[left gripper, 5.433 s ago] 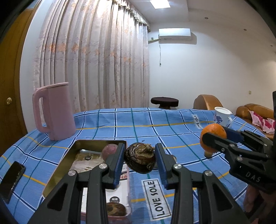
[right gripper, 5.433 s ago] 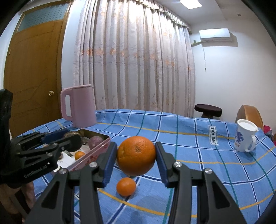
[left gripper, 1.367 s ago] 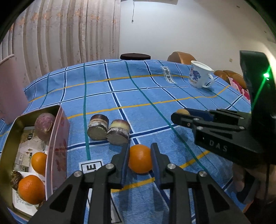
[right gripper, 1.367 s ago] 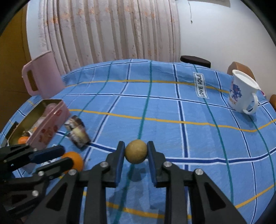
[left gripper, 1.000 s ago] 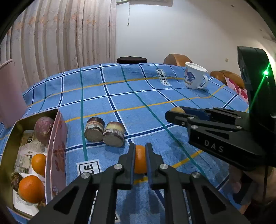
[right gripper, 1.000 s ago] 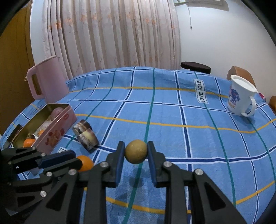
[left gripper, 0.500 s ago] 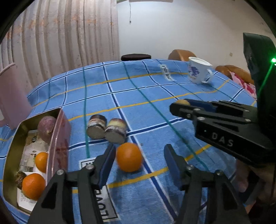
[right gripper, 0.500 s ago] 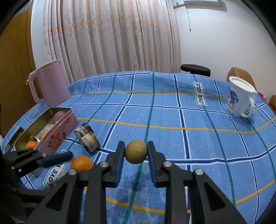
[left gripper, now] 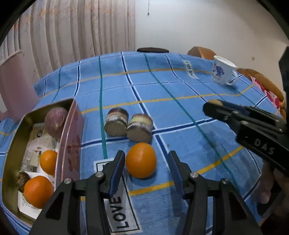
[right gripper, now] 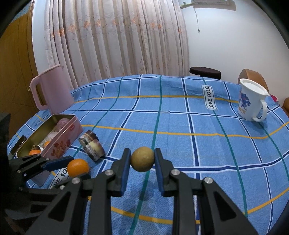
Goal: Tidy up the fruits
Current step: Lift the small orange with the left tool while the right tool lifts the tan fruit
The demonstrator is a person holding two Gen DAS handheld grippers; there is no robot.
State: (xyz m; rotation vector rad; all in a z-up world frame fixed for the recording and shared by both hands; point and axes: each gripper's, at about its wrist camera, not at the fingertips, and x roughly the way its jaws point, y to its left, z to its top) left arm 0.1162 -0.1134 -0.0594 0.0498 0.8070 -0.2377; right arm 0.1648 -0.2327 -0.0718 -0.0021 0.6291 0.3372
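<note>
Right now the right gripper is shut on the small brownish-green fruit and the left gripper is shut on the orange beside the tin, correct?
Not quite. The left gripper is open: the left wrist view shows gaps between its fingers and the orange, which sits on the tablecloth. The right gripper is indeed shut on the brownish-green fruit.

Soft, even room light is falling from above in both views; a bright ceiling fixture (right gripper: 213,2) is glowing at the upper right of the right wrist frame; shadows are lying faint and short under the orange (left gripper: 140,160) and under the yellow-brown fruit (right gripper: 142,161); the fisheye is bowing the tablecloth (right gripper: 180,126) lines and blackening every corner; the two jars (left gripper: 129,126) and the mug (left gripper: 221,72) are smearing slightly in the left wrist view; the right view is staying crisp.
</note>
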